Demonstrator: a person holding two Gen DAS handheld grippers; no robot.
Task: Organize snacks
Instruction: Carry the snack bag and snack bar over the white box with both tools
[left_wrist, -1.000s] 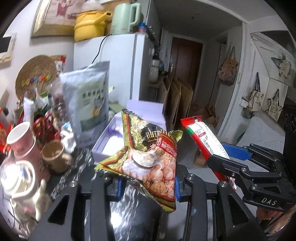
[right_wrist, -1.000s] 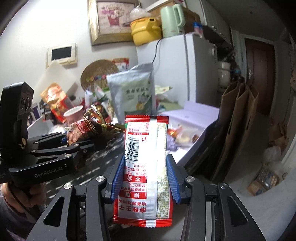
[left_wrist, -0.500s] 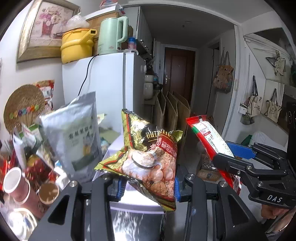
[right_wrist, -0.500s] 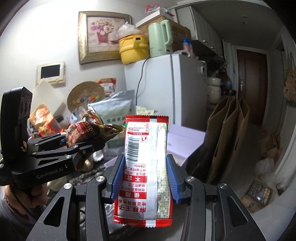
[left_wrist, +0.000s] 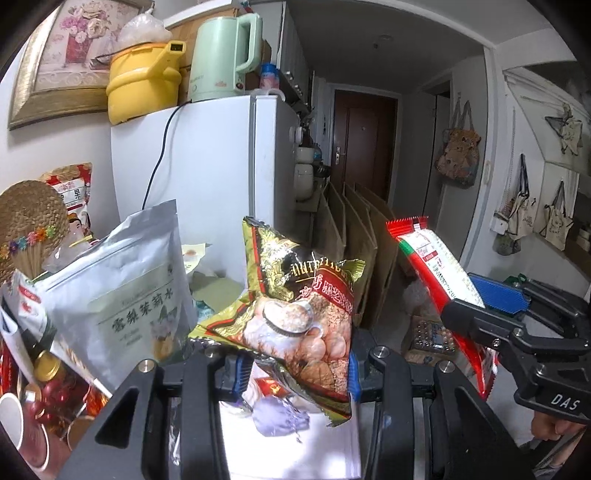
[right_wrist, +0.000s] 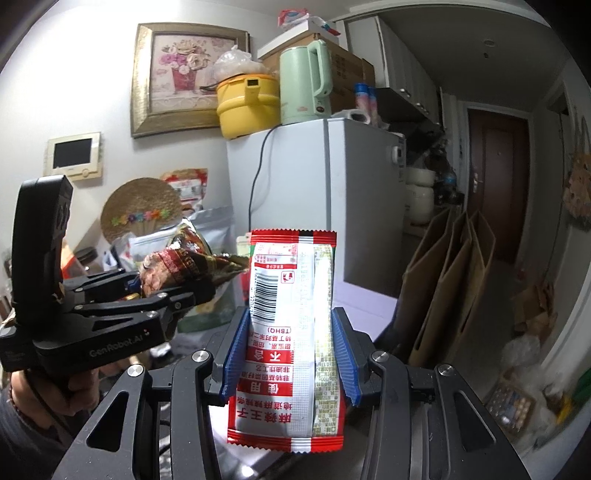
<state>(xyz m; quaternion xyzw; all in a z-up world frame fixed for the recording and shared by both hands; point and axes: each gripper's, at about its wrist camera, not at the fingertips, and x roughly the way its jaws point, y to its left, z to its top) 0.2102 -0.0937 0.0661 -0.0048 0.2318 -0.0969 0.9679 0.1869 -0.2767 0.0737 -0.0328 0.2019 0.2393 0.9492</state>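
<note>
Carrying two snacks above the cluttered tabletop (left_wrist: 280, 443): left gripper (left_wrist: 293, 373) fingers clamp the gold-brown snack bag (left_wrist: 306, 314); right gripper (right_wrist: 288, 365) fingers pinch the red-white packet (right_wrist: 291, 332). Next move likely requires choosing a placement spot, then releasing.

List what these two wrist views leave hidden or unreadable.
- Left wrist view: the white box is mostly covered by the gold snack bag in the left tool; its contents are unseen.
- Right wrist view: the red-and-white packet in the right tool shows only its back.
- Both views: the table surface is hidden by the tools.
</note>
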